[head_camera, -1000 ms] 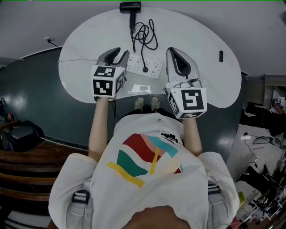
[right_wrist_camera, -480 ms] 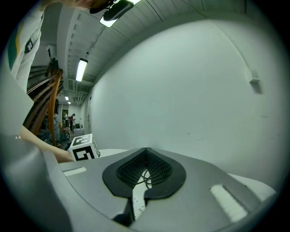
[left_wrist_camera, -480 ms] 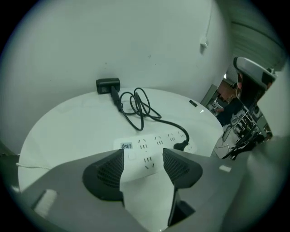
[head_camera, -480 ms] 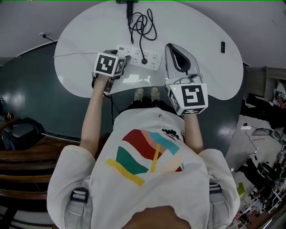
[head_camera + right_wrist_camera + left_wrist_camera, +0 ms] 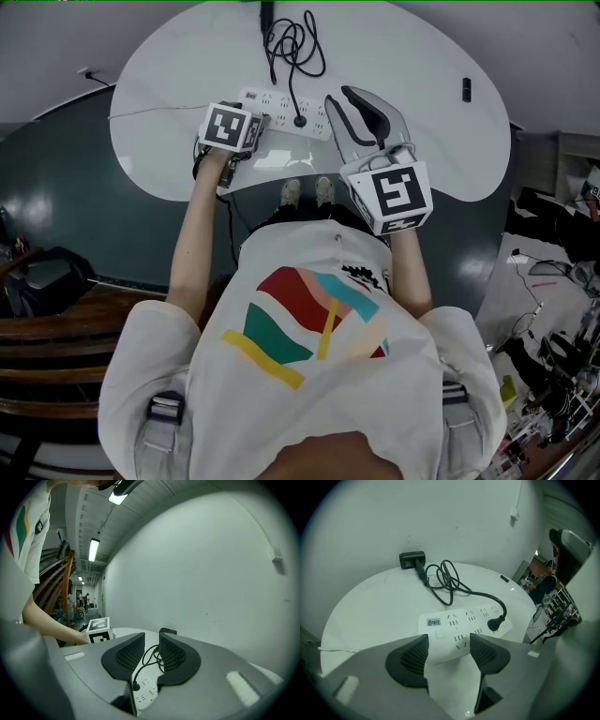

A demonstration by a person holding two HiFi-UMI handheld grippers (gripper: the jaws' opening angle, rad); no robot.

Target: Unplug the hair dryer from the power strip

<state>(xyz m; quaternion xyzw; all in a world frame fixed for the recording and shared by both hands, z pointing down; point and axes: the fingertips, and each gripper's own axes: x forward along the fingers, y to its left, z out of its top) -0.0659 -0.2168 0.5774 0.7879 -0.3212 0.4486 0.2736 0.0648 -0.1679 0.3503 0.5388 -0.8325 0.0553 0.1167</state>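
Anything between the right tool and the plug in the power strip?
Nothing visible. The right tool hovers beside the plug, which shows through its gap in the right gripper view. Its jaws have just been opening, with nothing between them. The cord coils off on the plug's far side.

Workshop hall: ceiling strip light [image 5: 93,550], cluttered equipment [image 5: 561,367]
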